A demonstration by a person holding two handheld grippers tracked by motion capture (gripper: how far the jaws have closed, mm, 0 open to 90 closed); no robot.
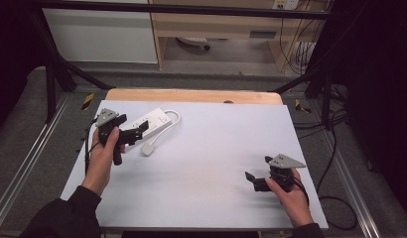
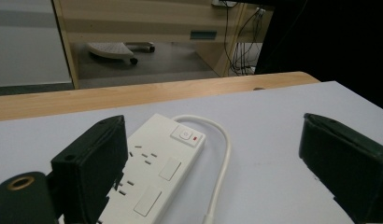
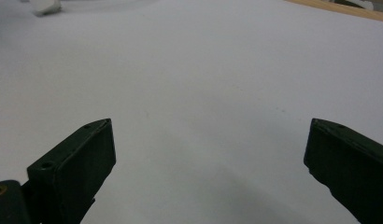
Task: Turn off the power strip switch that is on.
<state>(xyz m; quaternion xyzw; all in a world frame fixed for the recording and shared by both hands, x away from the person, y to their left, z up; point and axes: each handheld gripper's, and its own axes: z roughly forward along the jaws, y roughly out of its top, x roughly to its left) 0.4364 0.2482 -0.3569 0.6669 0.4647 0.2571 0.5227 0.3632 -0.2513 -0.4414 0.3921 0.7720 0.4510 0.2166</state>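
A white power strip (image 1: 153, 122) lies on the table (image 1: 216, 163) near its far left corner, long axis slanting from near-left to far-right, its switch end (image 2: 187, 136) farthest from the person. Its cord (image 1: 174, 119) loops from that end back to a white plug (image 1: 148, 149) just beside the strip. No writing is legible; a small red mark sits by the switch. The left hand-held gripper (image 1: 137, 133) hovers at the strip's near end, jaws wide apart, empty. The right hand-held gripper (image 1: 256, 179), well apart from the strip, is equally spread and empty. The strip's near end is cut off in the left gripper view.
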